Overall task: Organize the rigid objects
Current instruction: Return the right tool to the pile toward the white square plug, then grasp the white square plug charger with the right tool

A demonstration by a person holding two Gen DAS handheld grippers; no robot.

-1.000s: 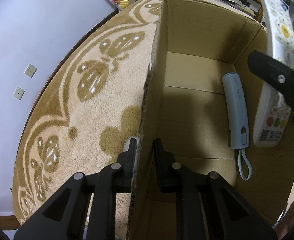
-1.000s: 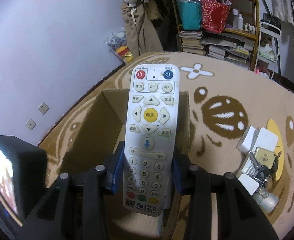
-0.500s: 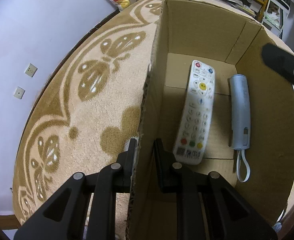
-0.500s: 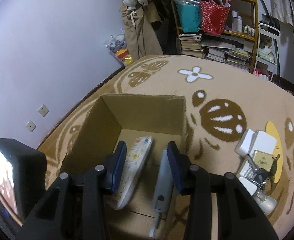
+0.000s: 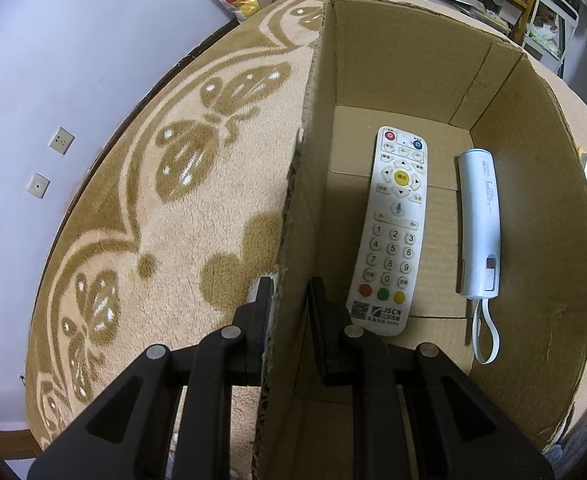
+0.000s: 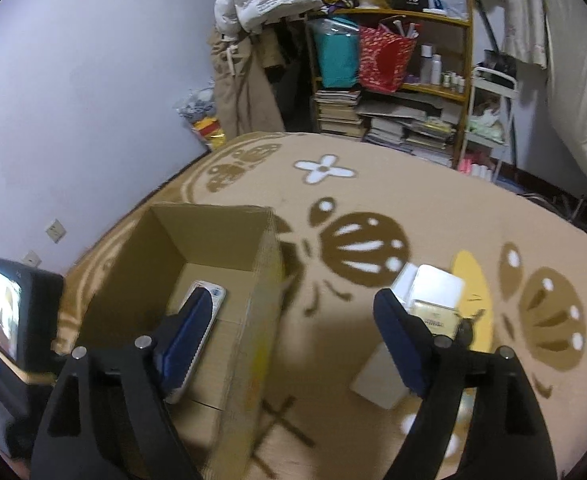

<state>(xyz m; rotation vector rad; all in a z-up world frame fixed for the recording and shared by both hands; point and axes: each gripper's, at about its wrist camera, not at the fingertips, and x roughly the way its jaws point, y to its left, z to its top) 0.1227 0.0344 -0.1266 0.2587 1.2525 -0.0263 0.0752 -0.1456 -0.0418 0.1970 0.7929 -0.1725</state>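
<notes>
Cardboard is your landmark: the open cardboard box (image 5: 393, 68) sits on the rug, and both sorted things lie flat on its floor. You can see the white remote control (image 5: 393, 232) face up near the middle of the box, buttons showing, its printed end toward your left gripper (image 5: 289, 300). Just beside it, closer to the box's far side wall and apart from it, lies the pale blue power bank (image 5: 479, 224), its white strap looping out toward the near wall.

Your left gripper is clamped on the box's side wall — one finger outside over the rug, the other inside the box, the cardboard edge pinched between them.

Your right gripper (image 6: 289, 332) is outside the grip: its jaws are opening wide, nothing between the blue pads. One pad hangs over the box above the remote, the other over the rug beyond the box's wall.

Out from the box, the beige rug (image 5: 181, 208) carries brown butterfly shapes and a white flower. On the rug beside the box, past your right gripper, lie a few small white boxes (image 6: 433, 284) and a gold-coloured case (image 6: 433, 314) — blurred, so details are unclear. A lilac wall (image 6: 73, 80) with two sockets runs behind the box, and beyond it stands a wooden shelf (image 6: 413, 84) with stacked books, bags and bottles.
</notes>
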